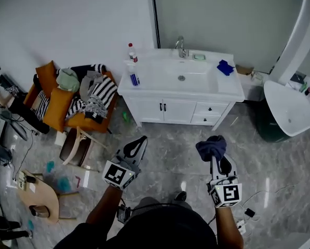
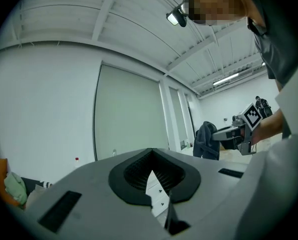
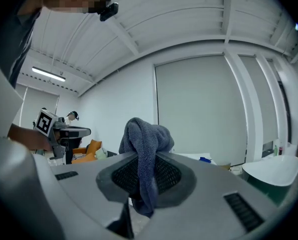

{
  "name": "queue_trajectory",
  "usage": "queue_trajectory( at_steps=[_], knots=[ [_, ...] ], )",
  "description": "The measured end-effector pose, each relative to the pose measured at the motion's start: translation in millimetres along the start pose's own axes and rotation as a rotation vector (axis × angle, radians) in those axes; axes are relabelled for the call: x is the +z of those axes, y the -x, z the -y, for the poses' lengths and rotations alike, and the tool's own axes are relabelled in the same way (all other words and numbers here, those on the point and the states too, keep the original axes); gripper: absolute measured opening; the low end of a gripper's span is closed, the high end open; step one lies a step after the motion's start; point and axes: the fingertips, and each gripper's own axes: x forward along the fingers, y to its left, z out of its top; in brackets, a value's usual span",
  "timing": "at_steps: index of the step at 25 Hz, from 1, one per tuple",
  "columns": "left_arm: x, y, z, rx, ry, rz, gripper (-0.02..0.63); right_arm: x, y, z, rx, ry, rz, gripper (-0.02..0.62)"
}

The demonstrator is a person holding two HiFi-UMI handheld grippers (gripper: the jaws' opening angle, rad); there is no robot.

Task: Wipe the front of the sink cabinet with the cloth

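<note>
The right gripper (image 1: 215, 158) is pinching its fingers on the bunched dark blue terry cloth (image 1: 211, 146), holding it ready, well apart from the far white sink cabinet (image 1: 178, 111). The left gripper (image 1: 142, 139) is idling, its fingers nearly together and empty.

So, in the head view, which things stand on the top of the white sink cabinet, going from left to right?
bottle with a red cap → faucet → small green item → blue item
</note>
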Motion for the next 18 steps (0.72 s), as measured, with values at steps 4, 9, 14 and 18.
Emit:
queue_trajectory(
  at_steps=[4,9,14,18],
  knots=[
    [0,-28,0,0.023,0.005,-0.019,0.005,-9,-24,27,0.017,-0.010,-0.032,0.054],
    [-14,-56,-24,0.039,0.012,-0.037,0.005,-27,-63,36,0.039,-0.026,-0.078,0.054],
    [-32,-76,-60,0.045,0.054,-0.018,0.005,-28,-101,31,0.033,0.007,-0.118,0.054],
    [-33,-89,-98,0.056,0.059,0.038,0.005,-22,-137,15,0.053,0.036,-0.147,0.054]
  ],
)
